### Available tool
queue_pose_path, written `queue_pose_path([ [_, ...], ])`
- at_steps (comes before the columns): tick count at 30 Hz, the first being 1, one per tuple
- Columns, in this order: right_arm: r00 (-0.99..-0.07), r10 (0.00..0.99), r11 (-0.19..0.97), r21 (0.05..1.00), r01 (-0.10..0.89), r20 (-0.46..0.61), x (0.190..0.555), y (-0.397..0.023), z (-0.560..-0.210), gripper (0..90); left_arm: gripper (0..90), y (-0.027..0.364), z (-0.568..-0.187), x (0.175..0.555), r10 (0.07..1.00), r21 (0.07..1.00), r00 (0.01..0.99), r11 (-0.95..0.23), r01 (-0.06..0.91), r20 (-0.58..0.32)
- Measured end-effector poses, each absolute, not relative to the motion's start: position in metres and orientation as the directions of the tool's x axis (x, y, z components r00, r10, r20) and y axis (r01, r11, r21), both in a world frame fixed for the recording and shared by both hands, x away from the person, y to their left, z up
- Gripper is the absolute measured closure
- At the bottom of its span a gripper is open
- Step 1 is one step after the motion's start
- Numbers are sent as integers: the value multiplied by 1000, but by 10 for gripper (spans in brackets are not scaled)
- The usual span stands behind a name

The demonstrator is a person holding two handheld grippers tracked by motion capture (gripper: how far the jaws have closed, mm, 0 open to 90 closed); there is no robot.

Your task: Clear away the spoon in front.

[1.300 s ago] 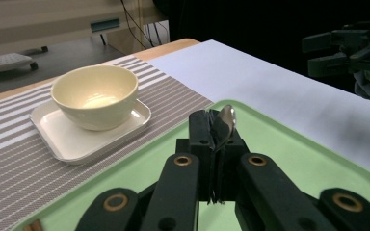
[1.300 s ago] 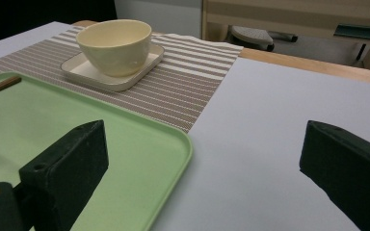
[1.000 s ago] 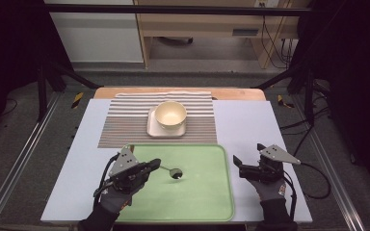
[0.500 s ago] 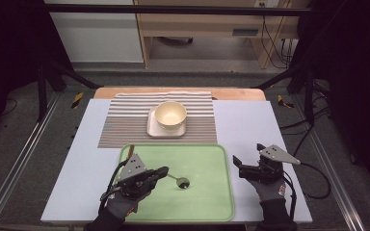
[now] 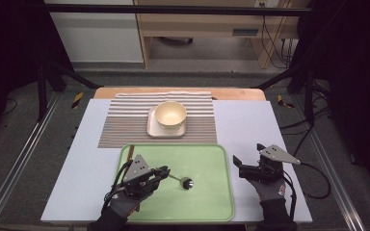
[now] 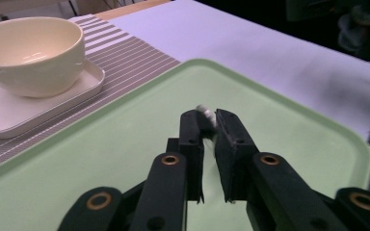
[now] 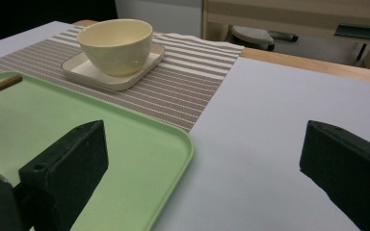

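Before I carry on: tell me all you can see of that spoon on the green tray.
The spoon is small and metallic-looking, with a thin handle and a dark rounded bowl. It lies on the green tray, bowl toward the tray's middle. Its handle end sits between the left gripper jaws, which have just been opening; whether they press it is unclear.

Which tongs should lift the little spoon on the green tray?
The left tongs. They are already at the spoon, with its handle between the nearly closed jaws, which have just been opening a little. The right tongs wait wide open beyond the tray's right rim.
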State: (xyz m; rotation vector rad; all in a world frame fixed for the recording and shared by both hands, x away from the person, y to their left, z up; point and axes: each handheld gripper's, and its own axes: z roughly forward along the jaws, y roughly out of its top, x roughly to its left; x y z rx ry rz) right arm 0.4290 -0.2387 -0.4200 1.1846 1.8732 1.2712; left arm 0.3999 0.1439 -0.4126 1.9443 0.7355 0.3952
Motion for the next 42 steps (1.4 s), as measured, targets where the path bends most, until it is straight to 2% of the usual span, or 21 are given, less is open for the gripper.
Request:
queue_pose_path([
  [22, -439, 898, 153, 924, 350, 18, 429, -238, -420, 33, 610, 156, -448, 423, 708, 831, 705, -359, 425, -54],
  [42, -446, 895, 158, 922, 353, 18, 430, -237, -421, 33, 536, 161, -461, 436, 756, 749, 649, -383, 541, -82],
])
